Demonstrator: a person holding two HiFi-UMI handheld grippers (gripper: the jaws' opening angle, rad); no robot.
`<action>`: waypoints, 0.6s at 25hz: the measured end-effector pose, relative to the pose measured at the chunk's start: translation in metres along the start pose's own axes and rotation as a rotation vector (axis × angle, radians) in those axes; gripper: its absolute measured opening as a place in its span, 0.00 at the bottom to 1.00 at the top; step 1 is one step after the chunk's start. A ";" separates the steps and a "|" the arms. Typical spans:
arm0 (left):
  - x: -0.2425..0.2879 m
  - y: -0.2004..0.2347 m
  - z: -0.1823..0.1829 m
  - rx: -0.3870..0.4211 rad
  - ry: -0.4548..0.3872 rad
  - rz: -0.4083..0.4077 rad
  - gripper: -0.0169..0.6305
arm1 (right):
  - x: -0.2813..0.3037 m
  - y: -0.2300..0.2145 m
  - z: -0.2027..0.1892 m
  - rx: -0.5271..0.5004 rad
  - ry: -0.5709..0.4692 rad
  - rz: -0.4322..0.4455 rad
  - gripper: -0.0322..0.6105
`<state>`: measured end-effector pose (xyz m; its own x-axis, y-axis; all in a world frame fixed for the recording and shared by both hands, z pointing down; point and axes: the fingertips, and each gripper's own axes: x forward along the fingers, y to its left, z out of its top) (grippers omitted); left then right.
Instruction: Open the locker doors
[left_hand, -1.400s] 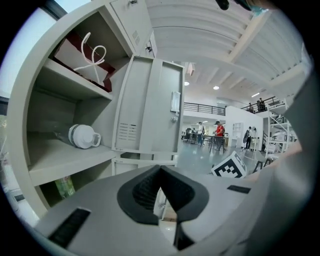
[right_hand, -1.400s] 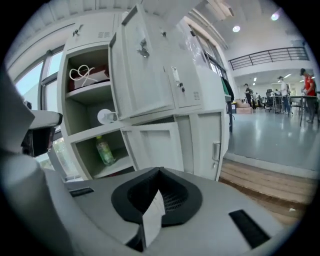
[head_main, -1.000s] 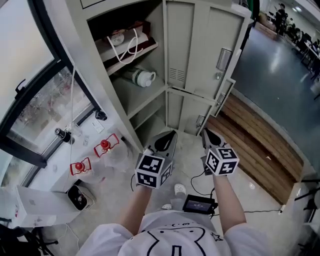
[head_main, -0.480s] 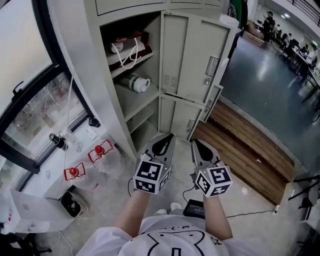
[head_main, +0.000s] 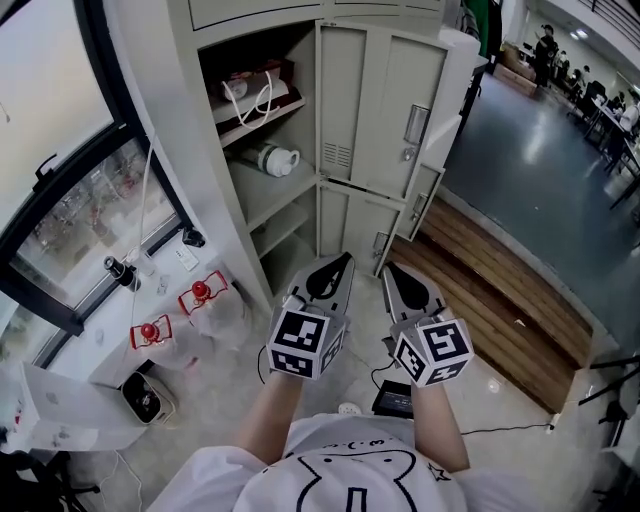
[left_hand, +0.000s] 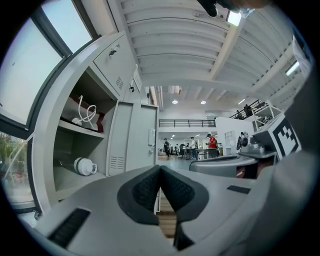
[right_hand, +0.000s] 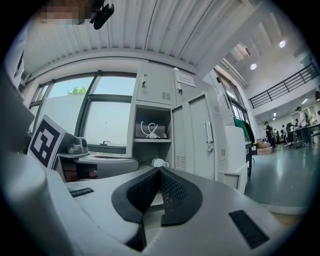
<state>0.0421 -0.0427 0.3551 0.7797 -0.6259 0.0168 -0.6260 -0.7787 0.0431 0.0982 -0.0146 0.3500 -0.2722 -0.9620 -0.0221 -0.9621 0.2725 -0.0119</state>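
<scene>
1. The left gripper (head_main: 346, 258) sat low in the centre of the head view. Its jaws were together with nothing between them.
2. The right gripper (head_main: 389, 269) was just right of the left one. Its jaws were also together and empty, and it was clear of the locker (head_main: 190, 170).
3. The locker occupied the upper centre-left of the frame. The upper door (head_main: 375, 100) stood swung open, as did the lower door (head_main: 352, 228) beneath it.
4. In the open compartment, a bag (head_main: 255, 92) with a white cord lay on the top shelf. A white jug (head_main: 272, 158) lay on the shelf below.
</scene>
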 end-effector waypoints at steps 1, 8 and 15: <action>0.000 -0.003 0.001 0.003 -0.001 0.000 0.06 | -0.003 0.000 0.002 -0.001 -0.005 0.006 0.06; -0.003 -0.025 0.003 0.046 0.009 -0.005 0.06 | -0.021 -0.002 0.012 -0.022 -0.034 0.028 0.06; -0.003 -0.048 -0.001 0.082 0.023 -0.016 0.06 | -0.035 -0.003 0.013 -0.030 -0.051 0.051 0.06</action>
